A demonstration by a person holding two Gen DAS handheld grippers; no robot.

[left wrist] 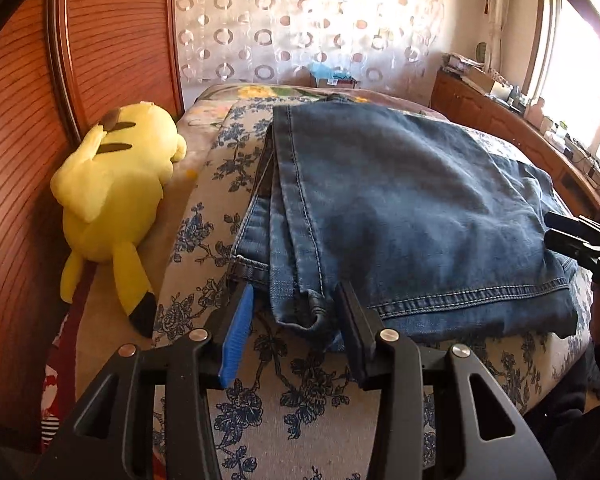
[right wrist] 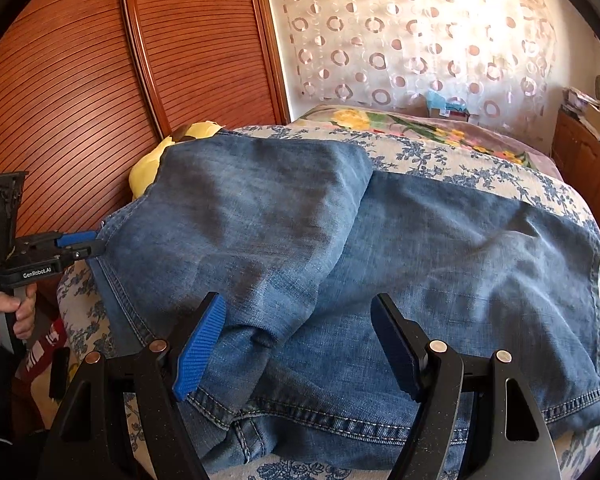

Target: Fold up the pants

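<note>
Right up close, the left gripper [left wrist: 296,312] had its two fingers spread apart around the near-left corner of the jeans [left wrist: 400,208], with a bunched bit of hem sitting loose in the gap. Neither pad looked like it was pressing the denim, so I'd call it parted and not gripping. The blue pad [left wrist: 236,336] was just outside the stacked side seams, and the black finger was resting against the hem.

The right gripper [right wrist: 300,344] was splayed wide over the other end of that same near hem, and nothing was pinched there either. Denim lay under and between its fingers, but the pads stood clear of it.

The jeans lay on the flowery bedspread [left wrist: 284,408], already doubled over at least once, one panel lapped on top of another. From both sets of fingers the pile ran straight ahead and away toward the curtain [right wrist: 400,32], with the stitched hem running crosswise just in front of the fingertips. The yellow plush toy [left wrist: 116,192] was off to the outside of the left fingers, against the wooden wardrobe door [left wrist: 112,40], well clear of the fabric.

My guess is the next fold goes away from the grippers along that long axis, near hem lifted and carried toward the far edge. Both grippers looked about equally close to the hem, the left at its corner. That loose bunch between the left fingers could slip if they closed too shallow.
</note>
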